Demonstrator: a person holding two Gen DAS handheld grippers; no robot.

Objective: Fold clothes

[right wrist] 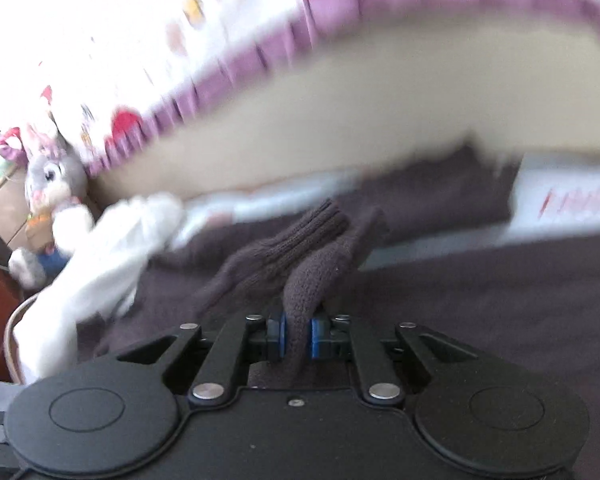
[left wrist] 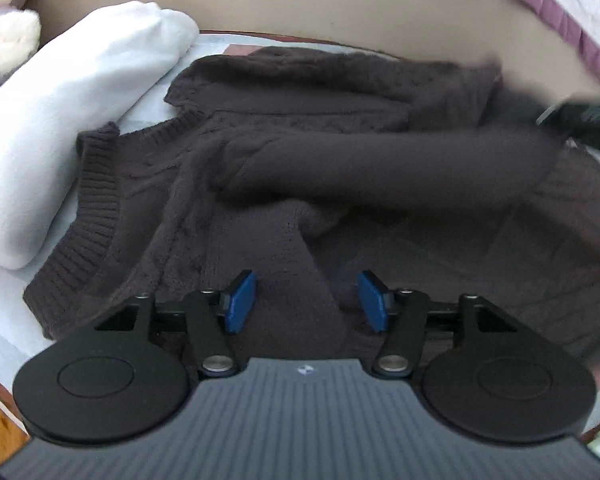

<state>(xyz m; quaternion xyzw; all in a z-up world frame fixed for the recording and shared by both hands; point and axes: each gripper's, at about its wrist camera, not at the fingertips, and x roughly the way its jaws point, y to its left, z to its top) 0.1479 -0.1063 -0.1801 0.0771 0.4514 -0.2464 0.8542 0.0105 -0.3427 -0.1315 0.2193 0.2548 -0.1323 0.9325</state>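
While a dark brown knitted sweater [left wrist: 300,152] lies spread over a pale sheet [left wrist: 8,312], the left gripper [left wrist: 307,300] hangs just above the knit with its blue pads [left wrist: 242,300] set apart and nothing caught between them. One sleeve [left wrist: 380,168] of the sweater crosses the body of the garment from the right, blurred, and the ribbed hem [left wrist: 96,208] faces the left side of that view. Beside the sweater, touching its ribbed edge, sits a folded white garment [left wrist: 60,120], and beyond that a grey and white stuffed rabbit [left wrist: 4,20] rests in the far left corner. A plain beige panel [left wrist: 340,4] rises behind the sweater, and above it runs a white patterned cloth with a purple frilled border [left wrist: 560,12]. Seen from the right wrist, the right gripper [right wrist: 299,338] is clamped on a fold of the sweater's sleeve [right wrist: 300,280], its blue pads [right wrist: 316,338] pressing the knit from both sides, and the ribbed cuff [right wrist: 304,232] stands up beyond the fingers. That view is smeared by motion, yet the white garment [right wrist: 100,264], the rabbit [right wrist: 52,184] and the purple frill [right wrist: 260,56] are still readable at left and above. At the right edge of the left wrist view a dark blurred object [left wrist: 588,120] shows, too unclear to name.
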